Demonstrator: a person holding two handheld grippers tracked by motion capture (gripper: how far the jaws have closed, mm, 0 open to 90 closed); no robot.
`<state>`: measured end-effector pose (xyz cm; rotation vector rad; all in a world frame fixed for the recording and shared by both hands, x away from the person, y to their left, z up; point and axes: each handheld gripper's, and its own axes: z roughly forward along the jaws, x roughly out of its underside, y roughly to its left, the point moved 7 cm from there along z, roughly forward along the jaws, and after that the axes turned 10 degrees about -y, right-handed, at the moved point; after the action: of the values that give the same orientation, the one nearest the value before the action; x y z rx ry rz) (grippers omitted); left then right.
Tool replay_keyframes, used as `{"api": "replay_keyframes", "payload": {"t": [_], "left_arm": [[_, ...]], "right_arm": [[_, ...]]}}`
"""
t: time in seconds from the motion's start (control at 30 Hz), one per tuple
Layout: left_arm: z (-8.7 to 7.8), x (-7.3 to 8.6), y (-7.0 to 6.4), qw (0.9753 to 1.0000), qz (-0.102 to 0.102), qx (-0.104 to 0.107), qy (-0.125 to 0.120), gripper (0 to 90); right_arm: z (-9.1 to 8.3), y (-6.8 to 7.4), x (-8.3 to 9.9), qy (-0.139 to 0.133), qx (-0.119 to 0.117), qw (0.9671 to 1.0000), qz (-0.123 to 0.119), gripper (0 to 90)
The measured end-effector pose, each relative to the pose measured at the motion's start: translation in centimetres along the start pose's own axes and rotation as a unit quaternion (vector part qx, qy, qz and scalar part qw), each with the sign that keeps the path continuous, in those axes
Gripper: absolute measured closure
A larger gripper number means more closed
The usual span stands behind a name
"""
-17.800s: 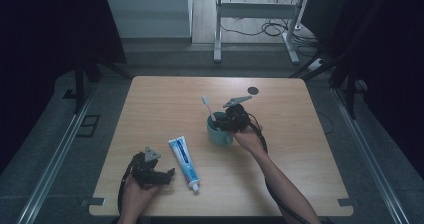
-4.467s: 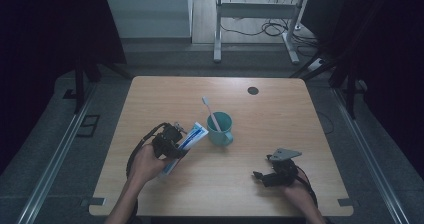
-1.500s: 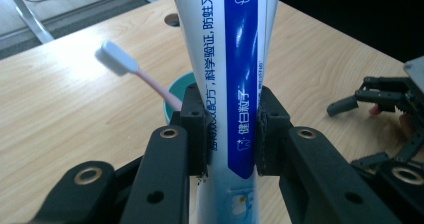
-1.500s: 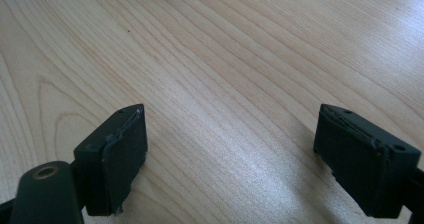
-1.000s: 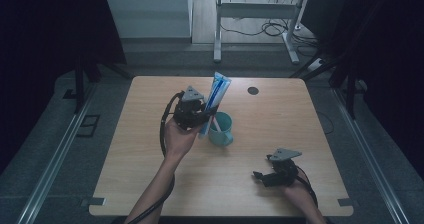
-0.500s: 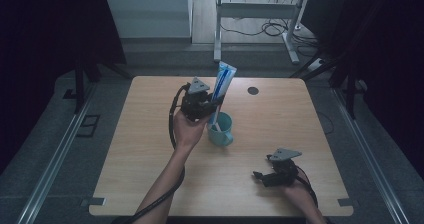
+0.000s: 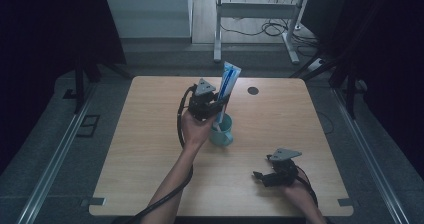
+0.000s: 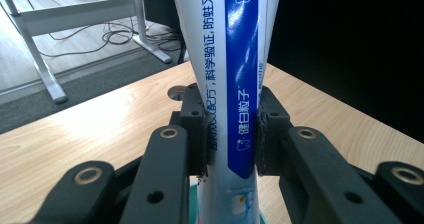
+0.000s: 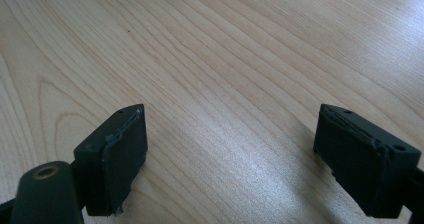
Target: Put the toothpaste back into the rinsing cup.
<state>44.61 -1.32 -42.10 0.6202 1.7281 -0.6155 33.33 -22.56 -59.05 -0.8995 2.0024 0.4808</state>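
Note:
My left gripper (image 7: 216, 105) is shut on a blue and white toothpaste tube (image 7: 227, 90), held upright with its lower end over the teal cup (image 7: 223, 132) at the table's middle. In the left gripper view the tube (image 8: 235, 84) stands clamped between the two black jaws of the left gripper (image 8: 231, 134), and a sliver of the teal cup (image 8: 194, 204) shows below them. A white toothbrush (image 7: 218, 126) stands in the cup. My right gripper (image 7: 258, 176) rests open on the wood near the front right; in the right gripper view the right gripper (image 9: 232, 154) has only bare tabletop between its jaws.
The wooden table (image 7: 150, 149) has a round dark cable hole (image 7: 253, 90) near its far edge. A metal desk frame (image 7: 250, 14) and cables lie on the floor beyond. Dark curtains flank both sides.
The left gripper picked the tube up from the table's front left, carried it right and away, stood it upright and brought it over the cup. The right gripper has withdrawn from the cup to the front right.

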Motion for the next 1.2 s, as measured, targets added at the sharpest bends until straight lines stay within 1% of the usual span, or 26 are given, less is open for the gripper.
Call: {"api": "replay_keyframes", "payload": {"t": [0.03,0.13,0.2,0.4,0.57,1.03,1.07,1.2], "left_arm": [[0.1,0.2,0.0,1.0,0.003,0.001,-0.001,71.8],[0.5,0.7,0.0,1.0,0.002,0.0,-0.004,71.7],[0.7,1.0,0.0,1.0,0.001,-0.001,-0.003,71.7],[1.2,2.2,-0.1,1.0,0.008,-0.005,0.003,71.7],[1.4,3.3,-0.1,1.0,-0.001,-0.008,0.004,71.7],[1.4,5.5,0.1,0.9998,-0.003,-0.017,0.012,71.4],[1.5,5.7,0.0,0.9998,-0.006,-0.018,0.012,71.4],[1.6,6.2,0.1,0.9997,-0.009,-0.021,0.012,71.3]], "right_arm": [[0.0,0.0,0.0,0.0,0.0,1.0,0.0,13.8],[0.0,0.0,0.0,0.0,0.0,1.0,0.0,13.8],[0.0,0.0,0.0,0.0,0.0,1.0,0.0,13.8],[0.0,0.0,0.0,0.0,0.0,1.0,0.0,13.8],[0.0,0.0,0.0,0.0,-0.001,1.0,0.001,13.8],[0.0,0.0,0.0,0.0,0.0,1.0,0.001,13.8],[0.0,0.0,0.0,-0.001,0.0,1.0,0.001,13.8],[0.0,0.0,0.0,0.0,0.0,1.0,0.002,13.8]]}}
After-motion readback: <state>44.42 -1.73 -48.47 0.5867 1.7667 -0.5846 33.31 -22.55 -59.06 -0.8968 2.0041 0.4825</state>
